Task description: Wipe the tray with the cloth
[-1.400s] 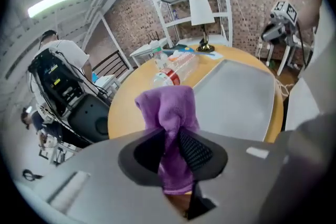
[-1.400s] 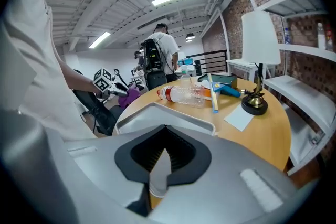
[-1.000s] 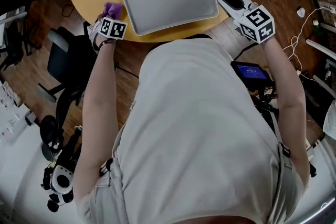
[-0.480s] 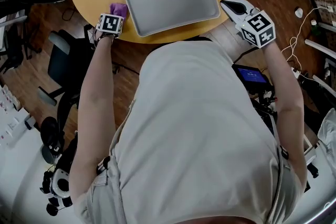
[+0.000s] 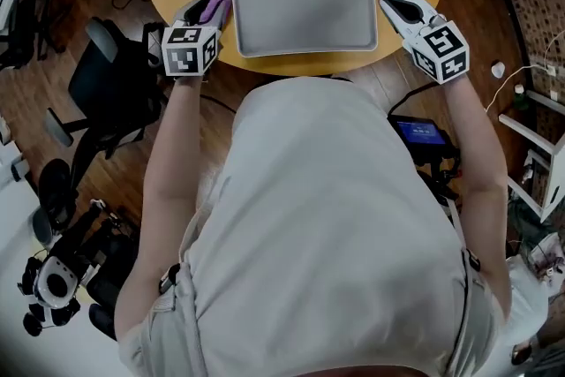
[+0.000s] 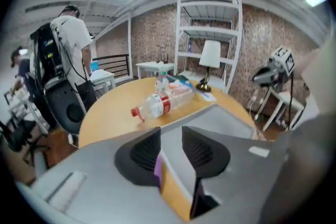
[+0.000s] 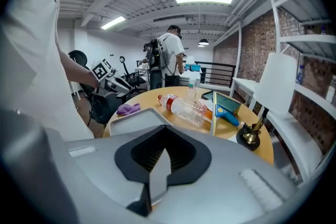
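Cloth [image 5: 214,7]: between tray [image 5: 305,9] and left gripper [image 5: 191,12], nearest left; jaws just opened, empty. Right gripper [image 5: 395,6]: closed, empty.

My left gripper [image 6: 170,136] hangs at the end of my outstretched left arm [image 5: 172,146], tipped forward and down. Its jaws have just been spreading and stand apart with nothing pinched between them, and its marker cube [image 5: 188,50] faces up at me. My right gripper [image 7: 165,150] sits at the end of my right arm [image 5: 472,146], also angled down, with its jaws drawn together and empty, and both forearms reach ahead from my sides, well apart.
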Action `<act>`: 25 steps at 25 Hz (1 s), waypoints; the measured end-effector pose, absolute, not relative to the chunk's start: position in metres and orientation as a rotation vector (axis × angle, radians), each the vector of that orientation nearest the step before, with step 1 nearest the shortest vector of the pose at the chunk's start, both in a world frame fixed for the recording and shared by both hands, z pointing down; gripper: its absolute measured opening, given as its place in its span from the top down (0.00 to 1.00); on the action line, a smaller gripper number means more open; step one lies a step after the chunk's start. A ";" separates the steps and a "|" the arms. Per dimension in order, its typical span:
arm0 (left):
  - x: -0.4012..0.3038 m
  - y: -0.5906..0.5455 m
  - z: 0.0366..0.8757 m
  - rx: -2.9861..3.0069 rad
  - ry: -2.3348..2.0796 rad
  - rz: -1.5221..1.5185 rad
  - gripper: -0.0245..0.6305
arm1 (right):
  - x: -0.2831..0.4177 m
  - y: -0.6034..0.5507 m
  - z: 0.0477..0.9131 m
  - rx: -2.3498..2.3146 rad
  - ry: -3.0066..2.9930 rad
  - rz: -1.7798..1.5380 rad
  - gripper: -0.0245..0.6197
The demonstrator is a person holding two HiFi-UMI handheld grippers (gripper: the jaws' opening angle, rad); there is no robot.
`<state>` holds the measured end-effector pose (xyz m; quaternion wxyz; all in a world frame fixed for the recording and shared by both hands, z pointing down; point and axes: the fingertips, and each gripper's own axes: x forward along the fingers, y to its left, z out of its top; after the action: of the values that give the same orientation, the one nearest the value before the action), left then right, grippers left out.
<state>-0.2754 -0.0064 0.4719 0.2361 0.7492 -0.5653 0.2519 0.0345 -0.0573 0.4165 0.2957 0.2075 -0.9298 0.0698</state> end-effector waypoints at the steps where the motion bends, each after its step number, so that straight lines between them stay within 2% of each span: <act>1: -0.263 -0.006 0.461 2.077 -1.534 0.557 0.81 | 0.031 -0.061 0.407 0.550 -2.499 0.166 0.96; 4: -0.242 -0.007 0.432 2.139 -1.522 0.309 0.95 | 0.015 -0.069 0.382 0.534 -2.589 0.130 0.96; 5: -0.237 -0.006 0.426 2.163 -1.520 0.275 0.96 | 0.009 -0.070 0.377 0.522 -2.612 0.120 0.96; 13: -0.201 0.004 0.430 2.254 -1.419 0.278 0.96 | -0.002 -0.057 0.385 0.465 -2.657 0.104 0.96; 18: -0.203 -0.008 0.427 2.269 -1.407 0.290 0.96 | -0.009 -0.063 0.391 0.477 -2.667 0.119 0.96; 25: -0.170 -0.022 0.419 2.301 -1.379 0.297 0.96 | 0.009 -0.068 0.389 0.473 -2.666 0.138 0.96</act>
<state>-0.1705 -0.0216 0.4194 0.2196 0.8317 -0.4984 0.1075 0.0088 -0.0676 0.3886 0.2136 0.1704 -0.9607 0.0499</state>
